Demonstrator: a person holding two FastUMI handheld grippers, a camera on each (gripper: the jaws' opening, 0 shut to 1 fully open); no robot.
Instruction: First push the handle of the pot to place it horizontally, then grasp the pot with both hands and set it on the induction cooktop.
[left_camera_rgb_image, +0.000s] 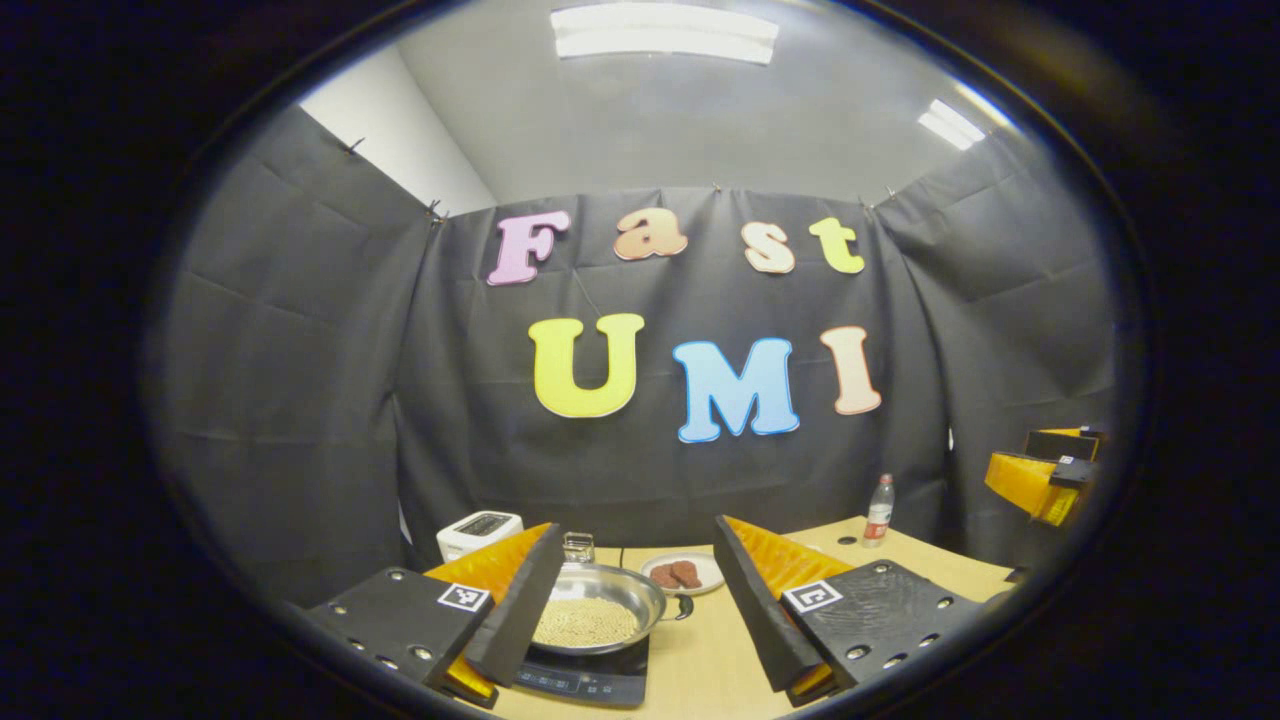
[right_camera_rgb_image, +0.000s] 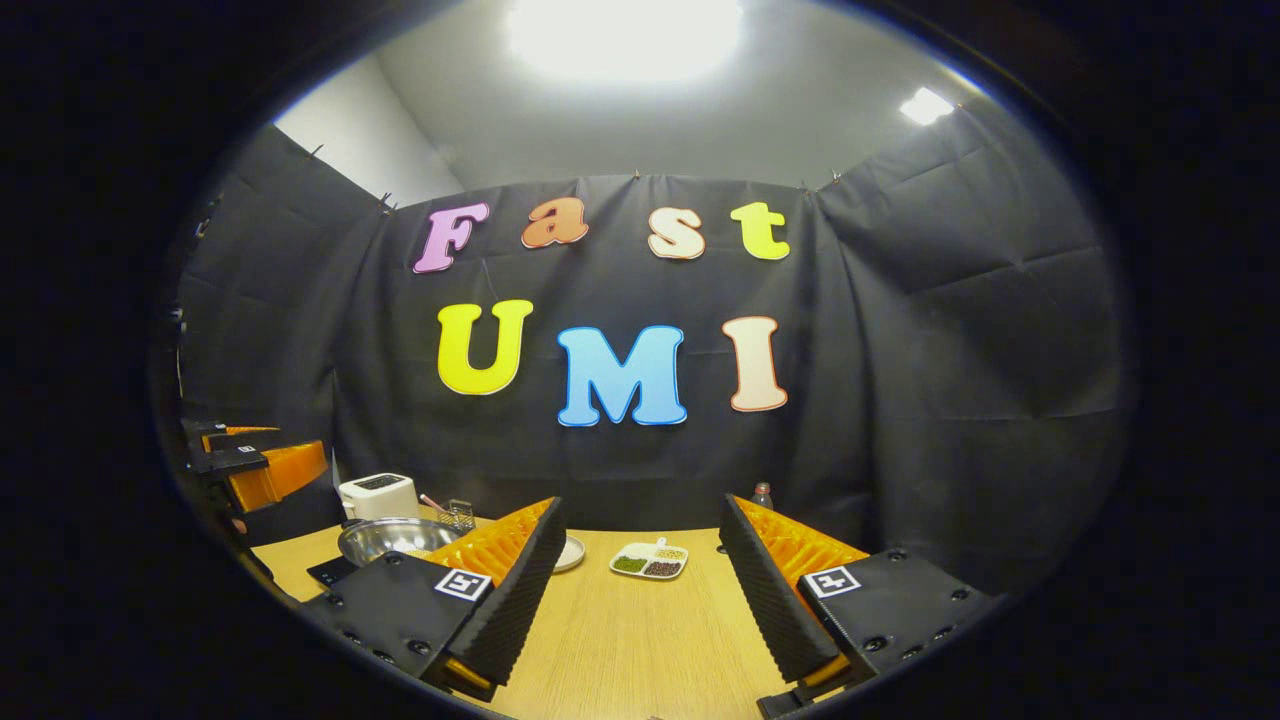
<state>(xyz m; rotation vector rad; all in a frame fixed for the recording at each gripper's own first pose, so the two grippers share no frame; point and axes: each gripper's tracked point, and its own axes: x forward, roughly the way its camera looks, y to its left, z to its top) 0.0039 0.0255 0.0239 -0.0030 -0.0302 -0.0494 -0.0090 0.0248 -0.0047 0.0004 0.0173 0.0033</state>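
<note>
A steel pot (left_camera_rgb_image: 605, 600) holding pale grains sits on the black induction cooktop (left_camera_rgb_image: 585, 682) in the left gripper view. Its small dark handle (left_camera_rgb_image: 684, 604) points right, toward the table's middle. My left gripper (left_camera_rgb_image: 637, 545) is open, held back from the pot, and its left finger hides the pot's left rim. In the right gripper view the pot (right_camera_rgb_image: 392, 538) and cooktop (right_camera_rgb_image: 325, 572) lie far left. My right gripper (right_camera_rgb_image: 641, 520) is open over bare wooden table (right_camera_rgb_image: 640, 640), with nothing between its fingers. Each gripper also appears raised at the edge of the other's view: the right gripper (left_camera_rgb_image: 1045, 470) and the left gripper (right_camera_rgb_image: 255, 465).
A white toaster (left_camera_rgb_image: 478, 533) and a small glass container (left_camera_rgb_image: 578, 546) stand behind the pot. A plate with reddish-brown pieces (left_camera_rgb_image: 682, 573) lies right of it. A bottle (left_camera_rgb_image: 879, 510) stands at the back. A divided dish of beans (right_camera_rgb_image: 650, 560) rests mid-table.
</note>
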